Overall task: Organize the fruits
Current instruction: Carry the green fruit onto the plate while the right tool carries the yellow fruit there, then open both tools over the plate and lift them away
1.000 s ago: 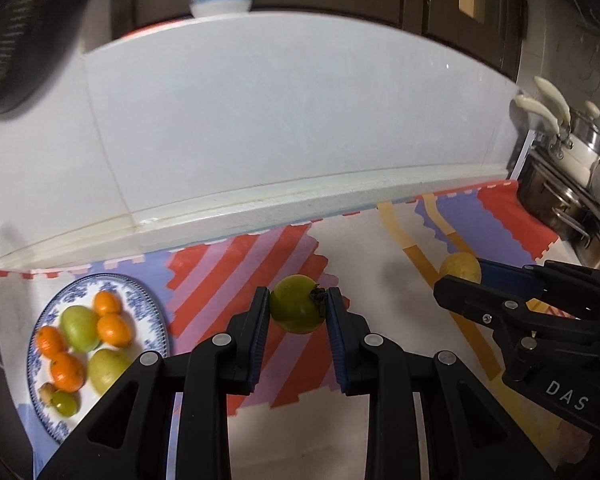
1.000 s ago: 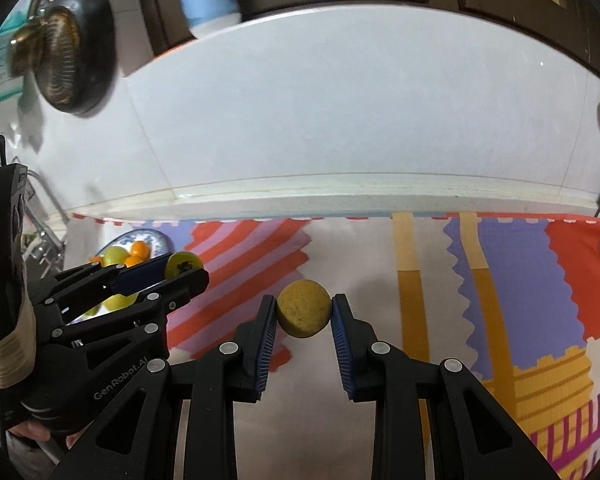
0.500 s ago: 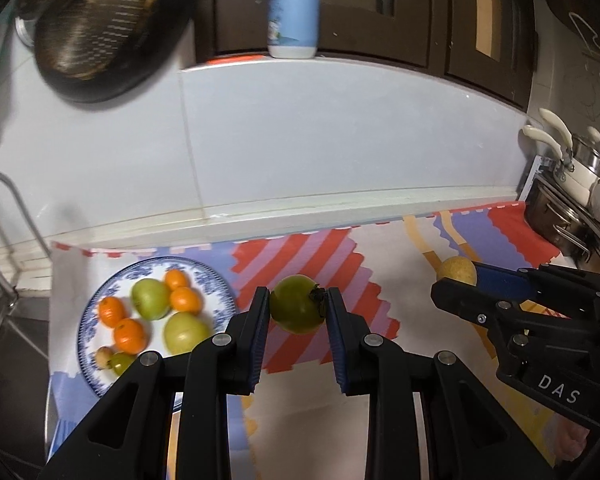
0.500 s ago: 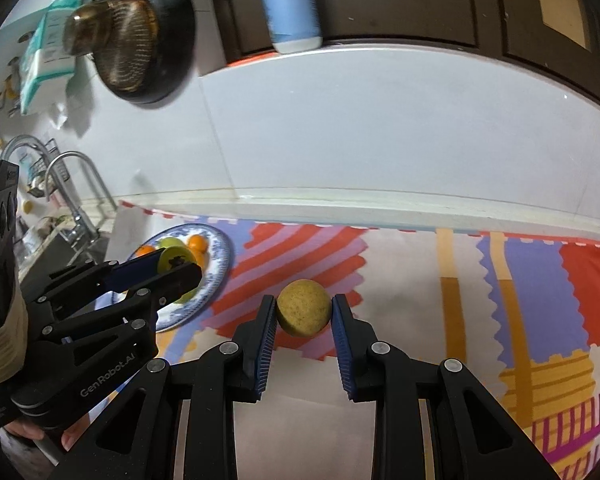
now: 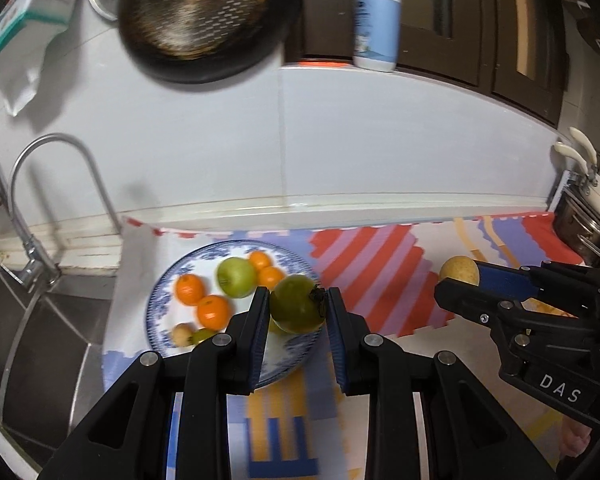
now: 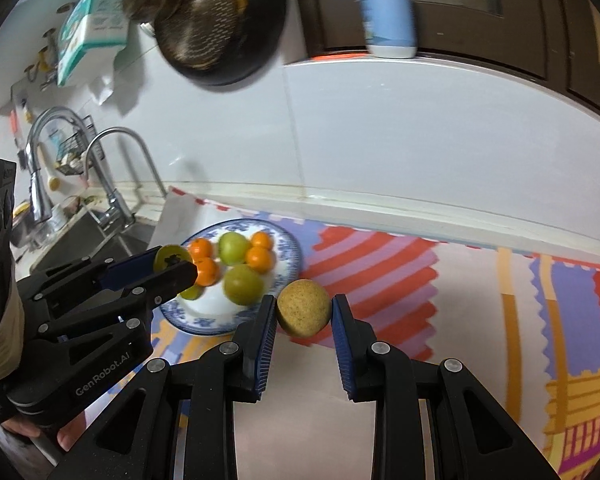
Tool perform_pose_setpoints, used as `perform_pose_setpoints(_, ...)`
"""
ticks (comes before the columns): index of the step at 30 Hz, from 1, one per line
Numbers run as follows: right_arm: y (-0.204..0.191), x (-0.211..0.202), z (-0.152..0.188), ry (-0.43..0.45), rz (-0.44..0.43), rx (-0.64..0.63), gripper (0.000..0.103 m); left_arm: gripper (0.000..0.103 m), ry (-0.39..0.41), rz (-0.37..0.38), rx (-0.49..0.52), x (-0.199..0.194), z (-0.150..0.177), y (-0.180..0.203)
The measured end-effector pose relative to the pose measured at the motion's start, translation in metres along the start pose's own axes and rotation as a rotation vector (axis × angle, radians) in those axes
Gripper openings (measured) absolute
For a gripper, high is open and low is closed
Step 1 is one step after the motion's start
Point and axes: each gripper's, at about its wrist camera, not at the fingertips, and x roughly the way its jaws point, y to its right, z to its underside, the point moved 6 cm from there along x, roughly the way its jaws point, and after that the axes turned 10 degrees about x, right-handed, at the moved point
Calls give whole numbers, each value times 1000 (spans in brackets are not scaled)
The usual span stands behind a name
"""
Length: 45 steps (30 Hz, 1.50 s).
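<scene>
My left gripper (image 5: 298, 306) is shut on a dark green fruit (image 5: 296, 304) and holds it above the right edge of a blue-patterned plate (image 5: 168, 284). The plate carries several oranges, green apples and small fruits. My right gripper (image 6: 304, 312) is shut on a yellow-brown round fruit (image 6: 303, 312), held just right of the plate (image 6: 292, 252) in the right wrist view. The left gripper (image 6: 172, 264) with its green fruit (image 6: 170, 256) shows over the plate's left side there. The right gripper (image 5: 460, 276) with the yellow fruit (image 5: 458, 270) shows at the right in the left wrist view.
A colourful patterned mat (image 5: 380, 264) covers the counter. A sink (image 5: 40, 320) with a curved faucet (image 5: 60, 184) lies left of the plate. A dark pan (image 5: 204, 20) hangs on the wall, a blue bottle (image 5: 376, 16) stands on the ledge, and pots (image 5: 588, 216) stand far right.
Both grippers have moved left toward the plate, each still holding its fruit. The green fruit now hangs over the plate's right edge; the yellow fruit is close beside the plate.
</scene>
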Motion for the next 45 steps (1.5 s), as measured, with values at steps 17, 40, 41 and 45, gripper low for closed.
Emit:
perform_pose_setpoints(17, -68, 64, 1, -88, -62, -105, 29, 28, -77, -20, -70, 29, 35, -67)
perform_pose_setpoints(40, -117, 160, -4, -207, -100, -255, 29, 28, -127, -5, -4, 100, 39, -133)
perform_pose_setpoints(41, -118, 163, -3, -214, -101, -257, 29, 28, -136, 6, -11, 105, 41, -133)
perform_pose_setpoints(45, -115, 166, 0, -231, -103, -248, 29, 28, -147, 21, -9, 111, 47, -128)
